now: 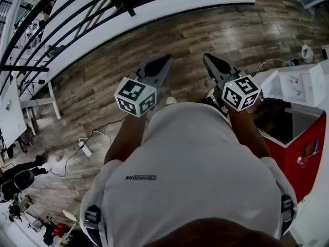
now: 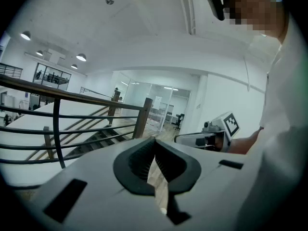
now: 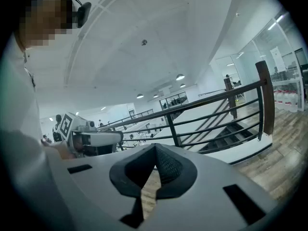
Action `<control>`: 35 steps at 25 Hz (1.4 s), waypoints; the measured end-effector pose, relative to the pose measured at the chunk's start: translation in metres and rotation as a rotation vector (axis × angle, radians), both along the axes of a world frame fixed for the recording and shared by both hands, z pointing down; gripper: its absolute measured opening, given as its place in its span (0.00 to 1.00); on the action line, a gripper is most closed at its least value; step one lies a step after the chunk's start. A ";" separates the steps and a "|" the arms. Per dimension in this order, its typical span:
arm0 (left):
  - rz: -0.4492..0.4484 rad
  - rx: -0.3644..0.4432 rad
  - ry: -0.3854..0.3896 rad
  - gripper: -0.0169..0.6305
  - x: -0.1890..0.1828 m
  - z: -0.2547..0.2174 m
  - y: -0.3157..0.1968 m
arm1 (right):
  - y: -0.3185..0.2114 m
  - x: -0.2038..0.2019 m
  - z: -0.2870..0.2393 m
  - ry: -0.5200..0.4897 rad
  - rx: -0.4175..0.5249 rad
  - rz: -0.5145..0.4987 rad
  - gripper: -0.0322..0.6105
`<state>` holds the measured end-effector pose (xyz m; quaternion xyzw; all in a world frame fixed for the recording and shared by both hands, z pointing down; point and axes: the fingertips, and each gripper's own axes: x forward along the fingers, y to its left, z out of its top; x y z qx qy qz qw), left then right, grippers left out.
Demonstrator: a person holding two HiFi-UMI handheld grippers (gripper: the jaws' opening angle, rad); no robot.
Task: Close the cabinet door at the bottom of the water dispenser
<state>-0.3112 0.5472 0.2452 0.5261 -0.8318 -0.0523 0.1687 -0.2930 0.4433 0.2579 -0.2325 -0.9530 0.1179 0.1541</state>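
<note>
Head view: left tool [image 1: 165, 62] & right tool [image 1: 209, 59] over the wood floor [image 1: 103, 86], apart from the red water dispenser [image 1: 293, 153] at right edge; its white cabinet door [image 1: 298, 84] looks swung open. Left gripper view: jaws together, empty. Right gripper view: same.

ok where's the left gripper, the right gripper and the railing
left gripper [image 1: 166, 60], head view, at its jaw tips
right gripper [image 1: 207, 57], head view, at its jaw tips
railing [image 3: 265, 100], right gripper view, on its brown end post
</note>
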 end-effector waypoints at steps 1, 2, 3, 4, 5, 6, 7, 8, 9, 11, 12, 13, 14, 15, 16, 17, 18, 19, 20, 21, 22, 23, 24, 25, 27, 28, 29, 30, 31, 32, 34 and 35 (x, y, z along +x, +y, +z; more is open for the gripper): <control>0.002 -0.002 -0.001 0.01 0.001 0.000 0.001 | 0.001 0.001 0.000 0.000 0.003 0.000 0.06; 0.004 -0.004 -0.003 0.01 0.002 -0.001 0.002 | 0.002 0.002 -0.001 0.000 0.006 0.000 0.06; 0.006 -0.006 -0.004 0.01 0.003 -0.001 0.003 | 0.002 0.003 -0.001 -0.001 0.008 0.000 0.06; 0.008 -0.009 -0.005 0.01 0.003 -0.001 0.004 | 0.003 0.003 -0.001 -0.001 0.010 0.000 0.06; 0.010 -0.014 -0.004 0.01 0.002 0.001 0.005 | 0.004 0.002 0.000 -0.001 0.012 -0.001 0.06; 0.011 -0.020 0.000 0.01 0.002 0.003 0.006 | 0.005 0.002 0.000 0.000 0.013 -0.001 0.06; 0.012 -0.029 0.009 0.01 0.002 0.007 0.007 | 0.006 0.002 0.001 0.002 0.015 -0.001 0.06; 0.012 -0.036 0.018 0.01 0.002 0.010 0.008 | 0.007 0.003 0.002 0.003 0.016 0.000 0.06; 0.011 -0.039 0.024 0.01 0.003 0.012 0.010 | 0.008 0.003 0.002 0.004 0.017 0.002 0.06; 0.013 -0.035 0.026 0.01 0.005 0.011 0.012 | 0.010 0.005 0.000 -0.001 0.015 0.004 0.06; 0.016 -0.031 0.024 0.01 0.006 0.010 0.012 | 0.012 0.005 -0.001 -0.008 0.011 -0.001 0.06; 0.021 -0.030 0.022 0.01 0.007 0.009 0.013 | 0.015 0.006 -0.003 -0.017 0.004 -0.010 0.06; 0.027 -0.031 0.018 0.01 0.007 0.008 0.013 | 0.019 0.006 -0.005 -0.025 -0.004 -0.019 0.06; 0.033 -0.035 0.015 0.01 0.007 0.008 0.012 | 0.023 0.006 -0.006 -0.033 -0.010 -0.027 0.06; 0.040 -0.040 0.012 0.01 0.008 0.008 0.012 | 0.026 0.007 -0.007 -0.038 -0.007 -0.033 0.06; 0.047 -0.045 0.013 0.01 0.009 0.009 0.011 | 0.029 0.008 -0.007 -0.042 0.003 -0.040 0.06; 0.057 -0.050 0.017 0.01 0.012 0.011 0.011 | 0.032 0.010 -0.006 -0.045 0.016 -0.047 0.06; 0.070 -0.055 0.025 0.01 0.015 0.014 0.010 | 0.034 0.011 -0.005 -0.046 0.027 -0.052 0.06; 0.082 -0.062 0.033 0.01 0.017 0.017 0.009 | 0.036 0.013 -0.004 -0.047 0.034 -0.053 0.06; 0.092 -0.069 0.038 0.01 0.020 0.020 0.010 | 0.037 0.014 -0.003 -0.046 0.037 -0.049 0.06; 0.098 -0.076 0.039 0.01 0.022 0.022 0.011 | 0.039 0.015 -0.003 -0.044 0.036 -0.044 0.06; 0.101 -0.080 0.040 0.01 0.024 0.024 0.013 | 0.040 0.017 -0.002 -0.042 0.033 -0.037 0.06; 0.104 -0.082 0.041 0.01 0.025 0.025 0.014 | 0.041 0.018 -0.001 -0.039 0.028 -0.029 0.06; 0.108 -0.082 0.044 0.01 0.026 0.025 0.015 | 0.041 0.020 0.000 -0.036 0.021 -0.020 0.06; 0.118 -0.082 0.049 0.01 0.028 0.027 0.017 | 0.040 0.024 0.003 -0.024 0.002 0.003 0.06; 0.124 -0.085 0.052 0.01 0.029 0.028 0.018 | 0.040 0.026 0.004 -0.018 -0.009 0.015 0.06; 0.131 -0.090 0.055 0.01 0.030 0.029 0.018 | 0.040 0.029 0.006 -0.012 -0.017 0.025 0.06; 0.138 -0.095 0.056 0.01 0.030 0.031 0.019 | 0.039 0.032 0.008 -0.007 -0.021 0.034 0.06; 0.145 -0.100 0.056 0.01 0.031 0.033 0.018 | 0.039 0.036 0.010 -0.002 -0.022 0.041 0.06; 0.150 -0.103 0.055 0.01 0.032 0.034 0.018 | 0.038 0.040 0.012 0.002 -0.021 0.048 0.06; 0.154 -0.104 0.054 0.01 0.033 0.035 0.015 | 0.035 0.046 0.017 0.013 -0.024 0.056 0.06; 0.154 -0.102 0.057 0.01 0.034 0.035 0.014 | 0.033 0.048 0.018 0.017 -0.029 0.058 0.06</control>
